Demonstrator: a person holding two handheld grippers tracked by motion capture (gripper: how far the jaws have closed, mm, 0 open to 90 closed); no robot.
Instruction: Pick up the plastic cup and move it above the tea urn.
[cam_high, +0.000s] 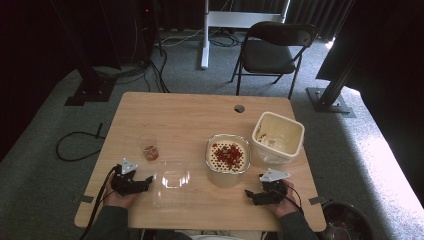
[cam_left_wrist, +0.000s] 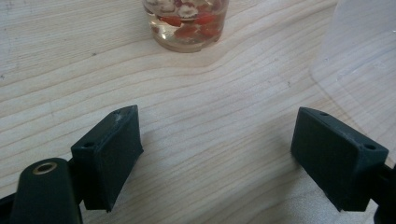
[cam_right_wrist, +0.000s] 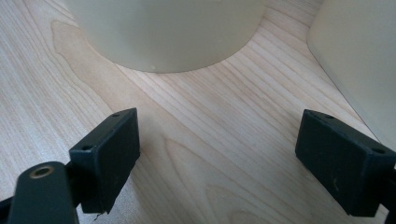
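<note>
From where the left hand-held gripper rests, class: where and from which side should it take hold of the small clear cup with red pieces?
Grip the small clear cup across its round wall, near mid-height, coming level from the near table edge. It stands upright just ahead of the open left hand-held gripper, so a side grip probably keeps its contents in.

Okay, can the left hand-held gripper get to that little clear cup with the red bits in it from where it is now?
Probably yes. The left hand-held gripper rests on the table with its jaws open and empty, and the small clear cup stands just ahead with bare wood between. The clear container sits off to one side, not in the way.
</note>
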